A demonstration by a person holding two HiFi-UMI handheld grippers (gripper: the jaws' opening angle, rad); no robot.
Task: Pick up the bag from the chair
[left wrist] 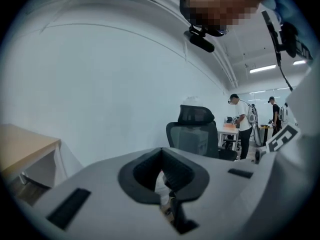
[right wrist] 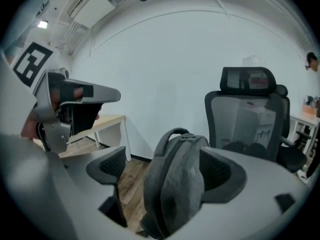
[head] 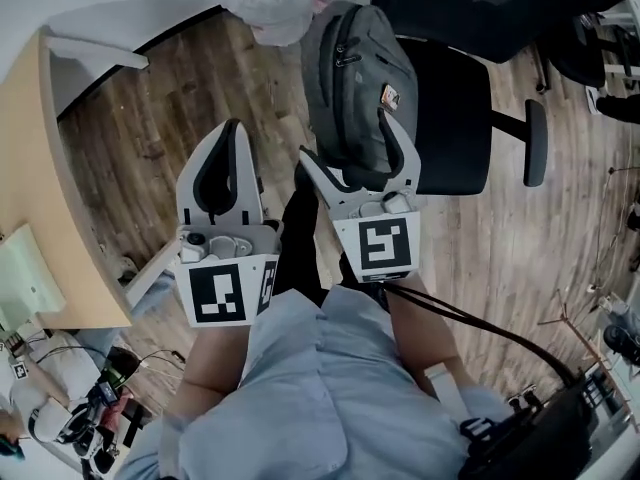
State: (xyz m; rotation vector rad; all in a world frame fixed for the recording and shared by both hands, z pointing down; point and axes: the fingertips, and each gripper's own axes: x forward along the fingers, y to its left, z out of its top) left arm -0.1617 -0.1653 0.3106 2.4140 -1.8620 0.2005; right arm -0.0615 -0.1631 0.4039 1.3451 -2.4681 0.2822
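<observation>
A grey backpack (head: pixel 355 73) stands on the seat of a black office chair (head: pixel 455 118). My right gripper (head: pixel 350 148) is open, one jaw on each side of the bag's near end. In the right gripper view the backpack (right wrist: pixel 175 184) fills most of the gap between the dark pads (right wrist: pixel 107 169), top handle up, and I cannot tell if the pads touch it. My left gripper (head: pixel 231 133) hangs to the left of the bag, over the floor. It is shut and holds nothing. In its own view the left gripper (left wrist: pixel 161 152) has its tips together.
A white plastic bag (head: pixel 275 3) lies on the wooden floor just beyond the chair's left side. A light wooden desk (head: pixel 30 168) runs along the left. The chair's mesh back (right wrist: pixel 247 119) rises behind the bag. Two people (left wrist: pixel 245 126) stand at a far table.
</observation>
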